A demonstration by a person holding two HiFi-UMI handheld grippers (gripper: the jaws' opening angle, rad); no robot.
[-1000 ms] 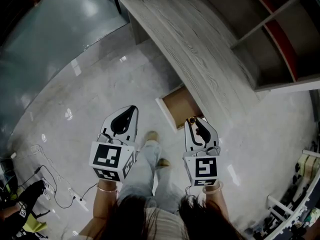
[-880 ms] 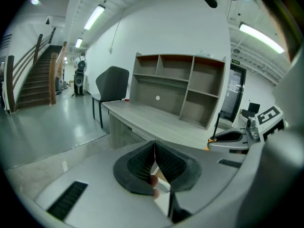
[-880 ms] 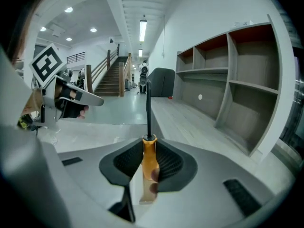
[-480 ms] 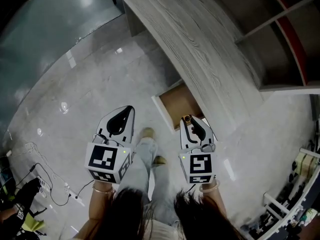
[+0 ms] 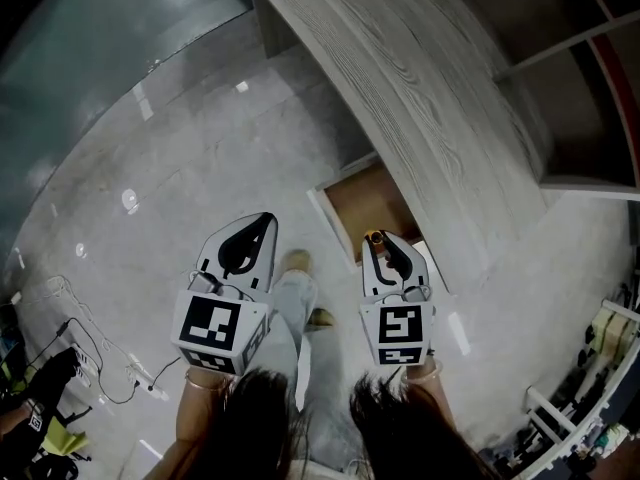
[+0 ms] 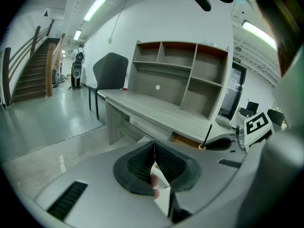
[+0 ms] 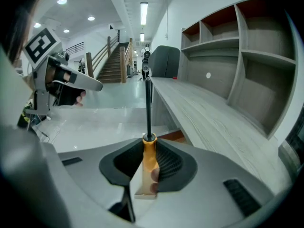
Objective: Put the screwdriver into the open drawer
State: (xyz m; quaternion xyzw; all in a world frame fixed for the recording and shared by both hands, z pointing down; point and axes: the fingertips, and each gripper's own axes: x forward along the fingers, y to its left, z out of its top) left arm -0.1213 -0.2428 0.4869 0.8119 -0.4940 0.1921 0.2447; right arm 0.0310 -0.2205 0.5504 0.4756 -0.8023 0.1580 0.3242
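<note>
**Screwdriver clamped in the right tool, over the open drawer**

Right gripper view: right tool (image 7: 149, 148) closed tight on the orange handle of the screwdriver (image 7: 148, 109), black shaft pointing straight ahead along the edge of the grey counter (image 7: 213, 122). Just past the jaws, a brown sliver of the drawer (image 7: 174, 137).

Head view, by contrast: shaft lost to foreshortening, only the orange end showing at the tip of the right tool (image 5: 383, 243). Drawer (image 5: 368, 203) seen whole here, pulled out from under the counter (image 5: 400, 88), with the tip over its near corner.

Left gripper view: left tool (image 6: 154, 148) with jaws pressed together on nothing. Off to the right, the same screwdriver (image 6: 207, 136) seen from the side. Beyond, a shelf unit (image 6: 180, 75) on the counter, out of the head view's reach.
</note>
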